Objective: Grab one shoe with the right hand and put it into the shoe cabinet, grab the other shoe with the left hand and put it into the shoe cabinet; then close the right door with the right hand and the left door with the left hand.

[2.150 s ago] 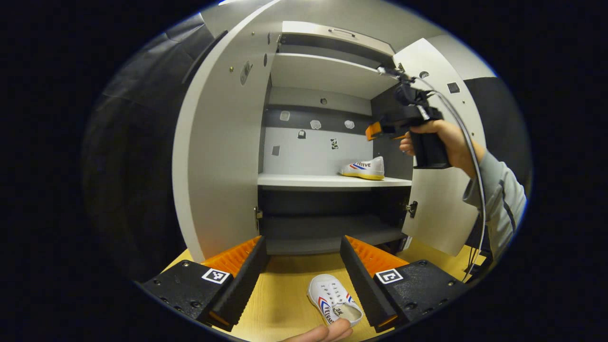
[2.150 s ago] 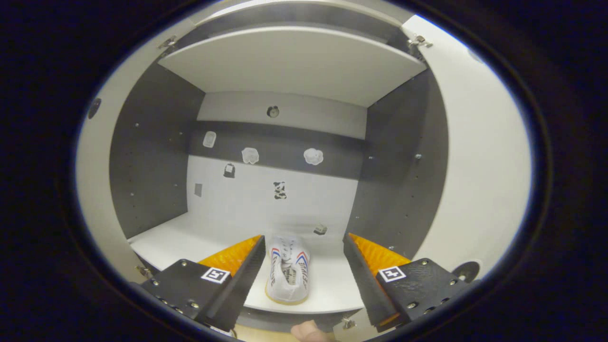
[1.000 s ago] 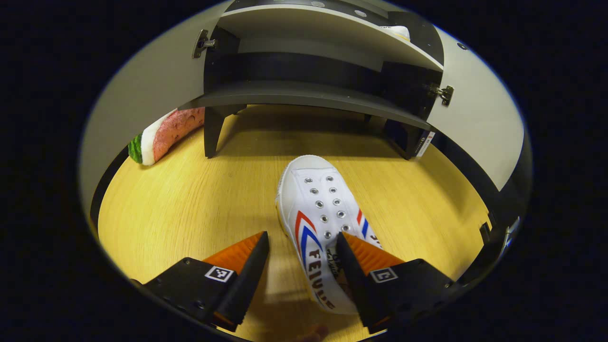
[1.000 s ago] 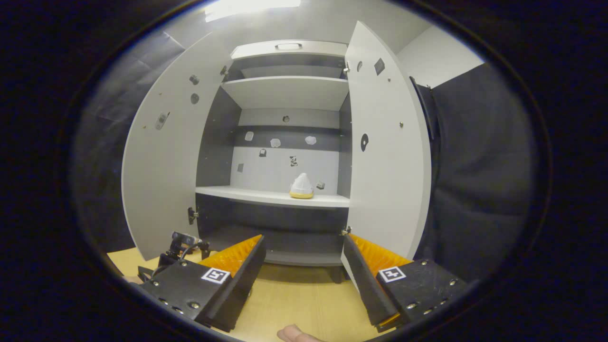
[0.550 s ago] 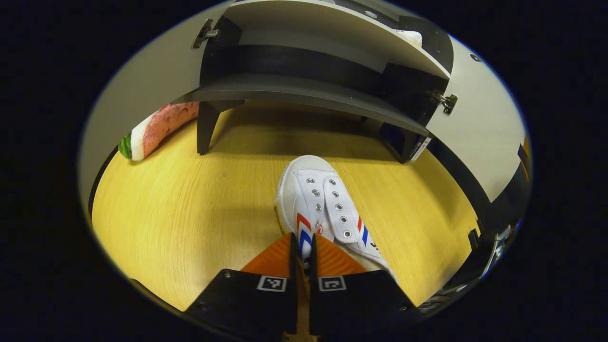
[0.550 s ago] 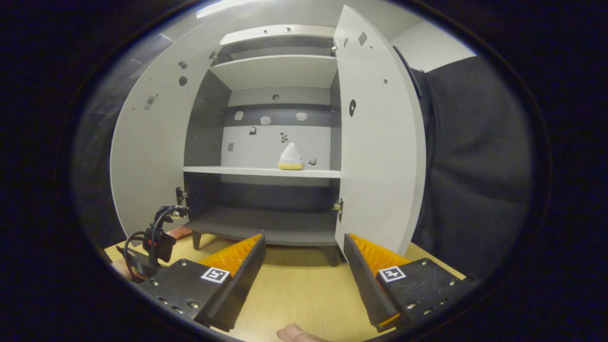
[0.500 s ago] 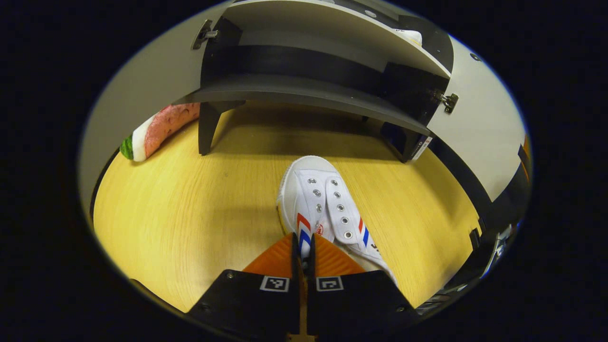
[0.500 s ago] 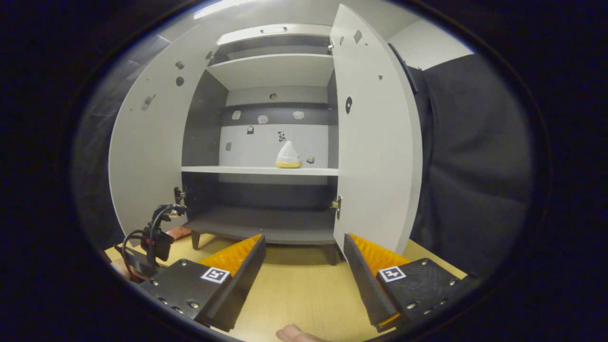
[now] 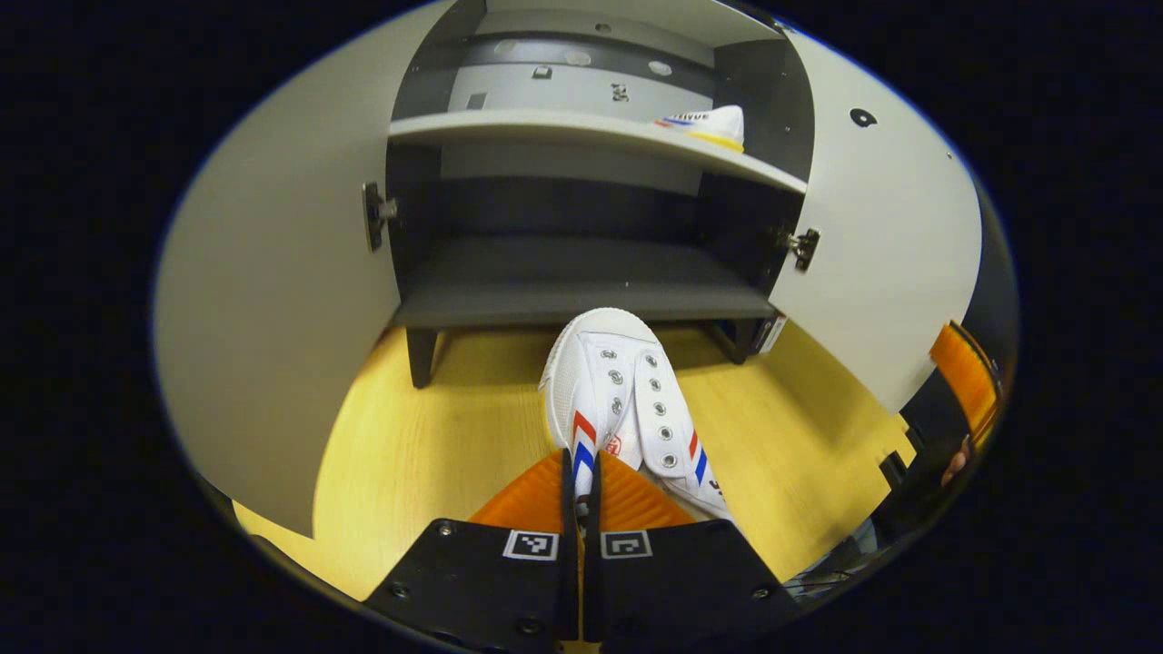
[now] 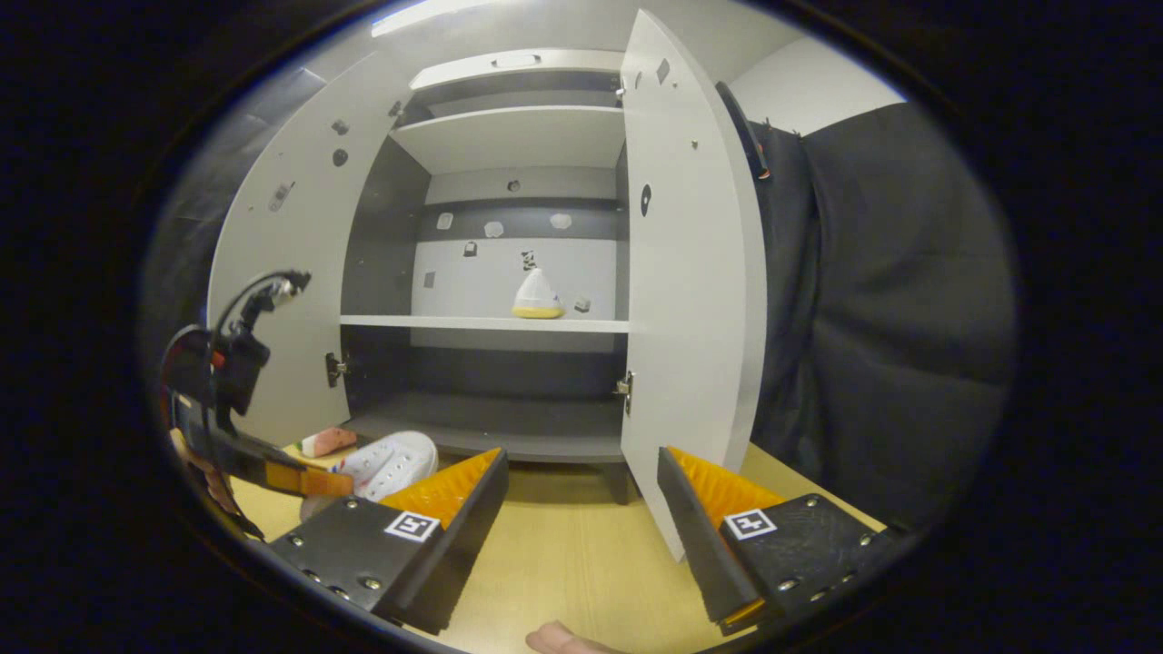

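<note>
There are two shoes. My left tool (image 9: 579, 490) has its fingers pressed together on the side wall of one white shoe (image 9: 627, 404), which has red and blue chevrons and points toe-first at the shoe cabinet (image 9: 581, 291), over the yellow bench (image 9: 436, 454). I cannot tell whether the shoe rests on the bench or is lifted off it. The second shoe (image 9: 704, 125) sits on the cabinet's middle shelf (image 9: 545, 127), toward its right end.

My right tool (image 10: 581, 509) hangs near the bench with its two fingers spread wide and nothing between them. In the right gripper view the shoe on the shelf (image 10: 536, 298) shows end on, and both doors stand open: one left door (image 10: 282, 272), one right door (image 10: 690, 272). A watermelon-slice toy (image 10: 327, 441) lies on the bench near the cabinet's left leg.
</note>
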{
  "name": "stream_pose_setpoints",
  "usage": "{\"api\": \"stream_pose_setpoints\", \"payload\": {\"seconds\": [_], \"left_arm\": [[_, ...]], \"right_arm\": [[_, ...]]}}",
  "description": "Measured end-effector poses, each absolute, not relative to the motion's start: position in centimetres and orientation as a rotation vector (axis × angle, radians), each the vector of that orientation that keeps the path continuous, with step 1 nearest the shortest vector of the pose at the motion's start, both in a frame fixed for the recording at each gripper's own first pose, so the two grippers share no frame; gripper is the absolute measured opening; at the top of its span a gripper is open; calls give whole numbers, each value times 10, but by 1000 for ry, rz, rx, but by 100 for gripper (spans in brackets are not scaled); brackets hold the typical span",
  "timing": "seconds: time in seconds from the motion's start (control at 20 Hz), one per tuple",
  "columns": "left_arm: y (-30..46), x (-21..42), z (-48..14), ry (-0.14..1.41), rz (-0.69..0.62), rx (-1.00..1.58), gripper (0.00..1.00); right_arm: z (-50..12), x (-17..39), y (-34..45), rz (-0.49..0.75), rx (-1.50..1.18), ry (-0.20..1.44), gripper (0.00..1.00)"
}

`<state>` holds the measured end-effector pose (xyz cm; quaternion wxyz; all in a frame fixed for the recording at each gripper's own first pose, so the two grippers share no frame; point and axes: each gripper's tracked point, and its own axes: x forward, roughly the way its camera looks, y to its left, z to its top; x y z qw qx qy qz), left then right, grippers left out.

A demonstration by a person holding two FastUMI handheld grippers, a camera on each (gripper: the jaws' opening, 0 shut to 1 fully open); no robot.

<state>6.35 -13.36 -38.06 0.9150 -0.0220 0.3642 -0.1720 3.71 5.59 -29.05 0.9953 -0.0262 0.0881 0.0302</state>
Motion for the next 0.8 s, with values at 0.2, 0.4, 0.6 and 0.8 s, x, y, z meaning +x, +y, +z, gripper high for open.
{"api": "stream_pose_setpoints", "payload": {"seconds": [0.2,0.4,0.6,0.8], "left_arm": [[-123,74,-323,654,-356,-66,3],[-111,97,-269,590,-343,-87,3],[-123,149,-217,491,-339,-131,2],[-124,202,-180,439,-307,-112,2]], "right_arm": [[-287,32,65,103,-43,173,98],[-284,28,79,154,-24,152,98],[-280,29,85,192,-27,111,98],[-293,35,79,173,-18,112,99]]}}
